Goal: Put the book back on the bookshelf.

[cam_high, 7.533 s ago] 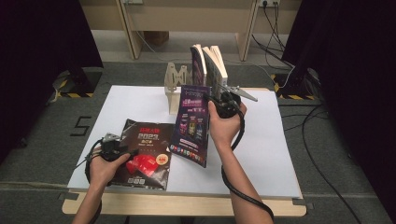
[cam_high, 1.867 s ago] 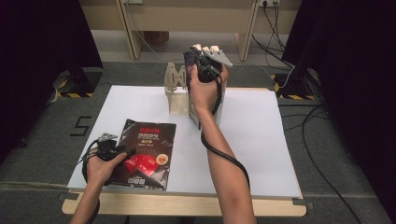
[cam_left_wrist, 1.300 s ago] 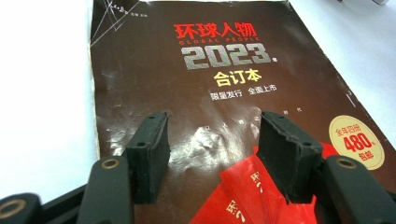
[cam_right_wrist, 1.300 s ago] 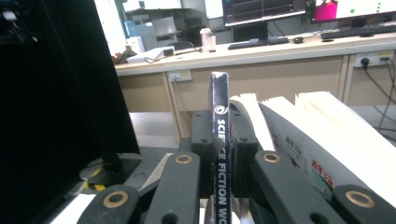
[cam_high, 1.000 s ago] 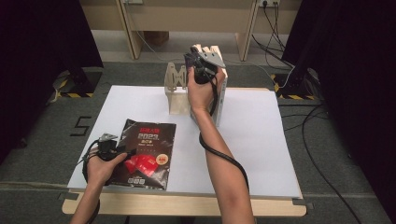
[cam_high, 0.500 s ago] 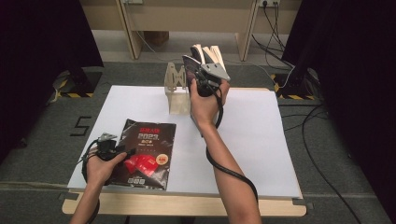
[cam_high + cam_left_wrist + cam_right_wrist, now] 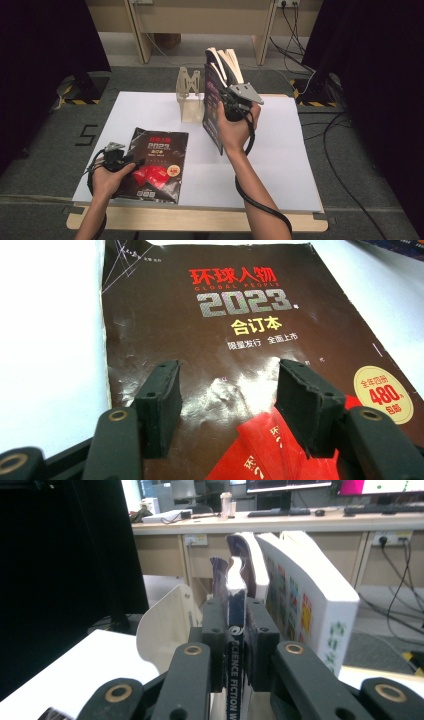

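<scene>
A dark brown magazine [image 7: 160,150] [image 7: 240,305] with a 2023 title and red fan art lies flat at the table's front left. My left gripper [image 7: 134,161] [image 7: 227,390] rests low over its near edge, jaws open, and the pads grip nothing. My right gripper [image 7: 225,97] [image 7: 235,610] is shut on the spine of a thin purple magazine [image 7: 212,117] [image 7: 235,675]. That magazine stands upright beside thick white books [image 7: 227,60] [image 7: 300,605] at a wooden rack [image 7: 189,97] [image 7: 165,620]. The right jaws have just eased slightly wider, with the spine still pinched between the pads.
The white table top [image 7: 290,160] has bare room to the right of my right arm. Behind the table are a wooden desk frame, cables on the floor and dark curtains at both sides.
My right hand has drawn back from the rack toward the person and slightly right, still gripping the purple magazine. The left hand and the brown magazine have stayed put.
</scene>
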A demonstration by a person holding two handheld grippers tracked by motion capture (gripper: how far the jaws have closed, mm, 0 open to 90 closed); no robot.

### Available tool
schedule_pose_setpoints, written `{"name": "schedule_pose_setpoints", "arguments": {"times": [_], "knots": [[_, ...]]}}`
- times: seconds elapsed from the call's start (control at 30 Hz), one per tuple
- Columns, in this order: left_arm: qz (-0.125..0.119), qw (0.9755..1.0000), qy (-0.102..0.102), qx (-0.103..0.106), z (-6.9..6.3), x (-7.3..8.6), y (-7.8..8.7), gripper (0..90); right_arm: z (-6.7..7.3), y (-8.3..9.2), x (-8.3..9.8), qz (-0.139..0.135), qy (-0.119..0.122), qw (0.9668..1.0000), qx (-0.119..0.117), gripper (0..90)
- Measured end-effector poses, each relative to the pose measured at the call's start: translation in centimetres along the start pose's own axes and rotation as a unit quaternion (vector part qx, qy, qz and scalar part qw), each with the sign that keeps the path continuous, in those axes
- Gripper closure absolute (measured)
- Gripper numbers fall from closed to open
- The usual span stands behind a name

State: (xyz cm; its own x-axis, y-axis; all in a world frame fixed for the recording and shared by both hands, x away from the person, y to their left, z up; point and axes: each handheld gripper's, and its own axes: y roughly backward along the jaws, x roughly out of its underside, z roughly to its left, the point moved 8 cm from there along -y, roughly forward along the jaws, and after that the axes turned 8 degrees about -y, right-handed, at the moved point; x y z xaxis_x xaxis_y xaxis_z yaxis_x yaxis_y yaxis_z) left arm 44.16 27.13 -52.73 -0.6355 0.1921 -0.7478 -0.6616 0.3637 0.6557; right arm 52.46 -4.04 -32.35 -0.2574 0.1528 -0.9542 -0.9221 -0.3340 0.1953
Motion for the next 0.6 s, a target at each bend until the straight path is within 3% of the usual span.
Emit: {"name": "schedule_pose_setpoints", "arguments": {"times": [0.37,0.6], "knots": [[0.001,1.0,-0.001,-0.001,-0.1,0.0,0.0,42.3,-0.6,2.0,1.3,0.003,0.007,1.0,0.001,80.7],[-0.001,1.0,0.0,0.0,-0.1,-0.1,0.0,42.3,-0.8,1.8,1.8,0.024,0.0,0.9997,0.004,77.6]]}}
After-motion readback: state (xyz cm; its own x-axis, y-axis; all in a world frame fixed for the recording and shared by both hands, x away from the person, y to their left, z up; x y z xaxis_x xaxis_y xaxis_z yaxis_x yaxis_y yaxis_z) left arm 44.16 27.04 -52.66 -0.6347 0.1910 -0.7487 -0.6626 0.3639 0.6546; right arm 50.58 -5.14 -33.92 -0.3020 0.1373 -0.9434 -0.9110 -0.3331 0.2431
